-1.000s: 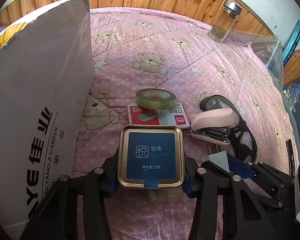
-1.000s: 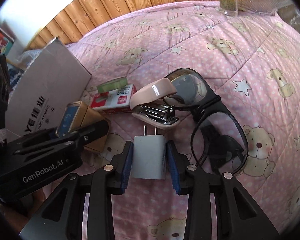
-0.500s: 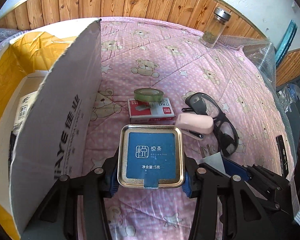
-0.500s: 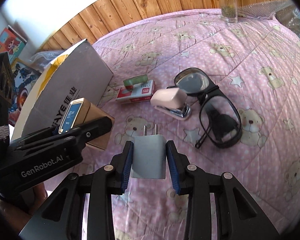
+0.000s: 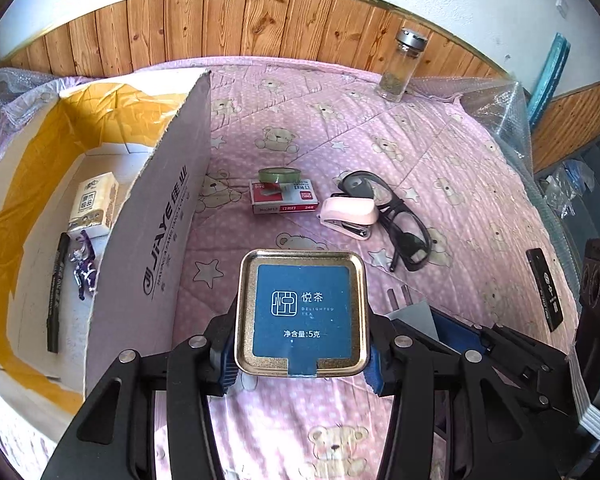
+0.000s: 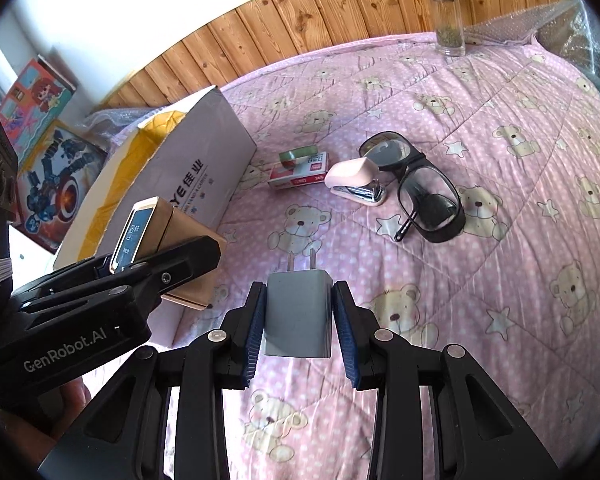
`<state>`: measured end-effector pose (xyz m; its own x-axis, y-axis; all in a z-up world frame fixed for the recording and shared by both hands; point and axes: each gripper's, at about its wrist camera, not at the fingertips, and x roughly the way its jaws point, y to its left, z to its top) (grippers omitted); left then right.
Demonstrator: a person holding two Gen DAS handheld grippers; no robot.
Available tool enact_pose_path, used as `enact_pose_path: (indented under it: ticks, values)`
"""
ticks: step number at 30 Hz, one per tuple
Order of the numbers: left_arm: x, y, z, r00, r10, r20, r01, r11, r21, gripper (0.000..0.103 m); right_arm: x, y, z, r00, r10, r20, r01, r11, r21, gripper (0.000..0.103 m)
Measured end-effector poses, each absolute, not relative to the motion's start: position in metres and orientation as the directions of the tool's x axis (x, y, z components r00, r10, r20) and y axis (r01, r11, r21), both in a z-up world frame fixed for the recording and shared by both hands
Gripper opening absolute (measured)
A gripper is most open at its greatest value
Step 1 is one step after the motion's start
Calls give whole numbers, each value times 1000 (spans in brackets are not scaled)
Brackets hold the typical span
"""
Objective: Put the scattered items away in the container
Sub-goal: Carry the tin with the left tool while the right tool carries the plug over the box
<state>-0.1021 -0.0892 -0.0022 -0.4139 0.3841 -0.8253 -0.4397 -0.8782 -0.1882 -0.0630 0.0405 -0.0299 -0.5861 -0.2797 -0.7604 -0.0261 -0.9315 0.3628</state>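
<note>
My left gripper is shut on a gold tea tin with a blue label, held above the pink quilt just right of the open cardboard box. The tin also shows at the left of the right wrist view. My right gripper is shut on a grey plug charger, prongs pointing away. On the quilt lie a red staple box with a green tape roll on it, a pink stapler and black glasses. Inside the box are a tissue pack, a black pen and a purple keychain.
A glass jar with a metal lid stands at the far edge by the wooden wall. A black stick-shaped item lies at the right on the quilt. Bubble wrap lines the right edge. Colourful toy boxes stand beyond the cardboard box.
Both grippers have risen and drawn back with the tin and the charger held; the quilt items look smaller and farther, and the box's inside has come into view.
</note>
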Motion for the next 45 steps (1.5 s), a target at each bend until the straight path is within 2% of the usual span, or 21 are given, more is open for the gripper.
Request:
enact_pose_path:
  ticks: [26,45]
  values:
    - [-18,-134,38,-468,421,-777,-447,-871,-203,50,16,1,0,-607,-289,-741,45,-943,331,35]
    - [-7,-204,68,-545,425,-723,-382,-893,-237,50,26,-66,37,-613,-348,-710,204,-937,284,36]
